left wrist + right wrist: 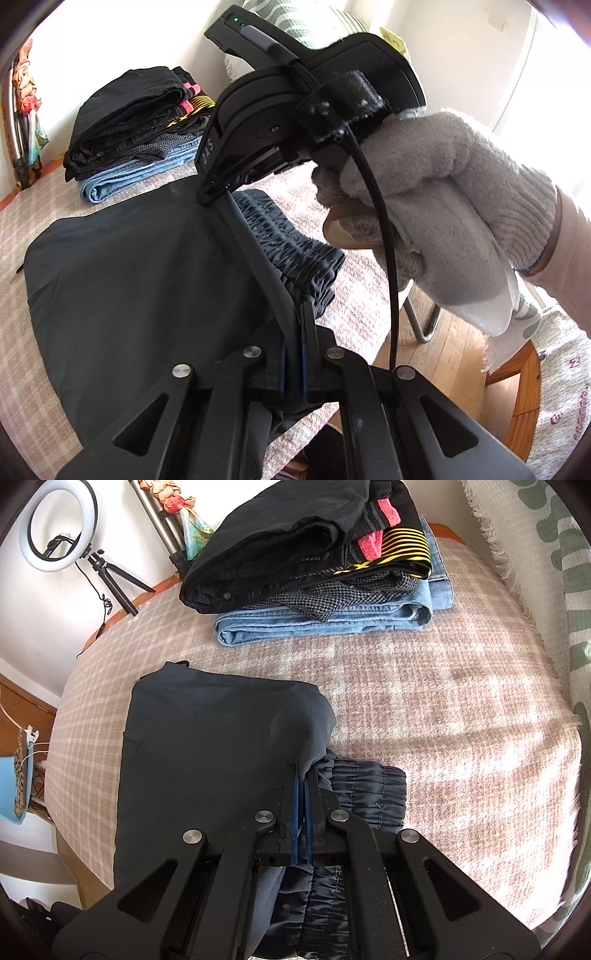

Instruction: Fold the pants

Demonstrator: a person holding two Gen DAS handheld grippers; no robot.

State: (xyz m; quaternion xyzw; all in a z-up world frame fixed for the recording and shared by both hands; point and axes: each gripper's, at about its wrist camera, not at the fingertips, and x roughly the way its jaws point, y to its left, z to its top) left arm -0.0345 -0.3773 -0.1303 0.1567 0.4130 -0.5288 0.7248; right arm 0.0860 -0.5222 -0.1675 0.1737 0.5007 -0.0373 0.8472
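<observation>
Dark navy pants (140, 280) lie partly folded on the checked bedspread, with the gathered elastic waistband (291, 243) showing at the right. My left gripper (295, 314) is shut on a folded edge of the pants. My right gripper (218, 192), held by a gloved hand, pinches the same edge farther along. In the right wrist view the pants (207, 753) form a folded slab, and the right gripper (303, 771) is shut on the fabric edge beside the waistband (365, 786).
A stack of folded clothes (325, 568) with jeans at the bottom sits at the far side of the bed (461, 709). A ring light on a tripod (59, 528) stands at the left. A wooden stool (517, 398) and floor lie beyond the bed edge.
</observation>
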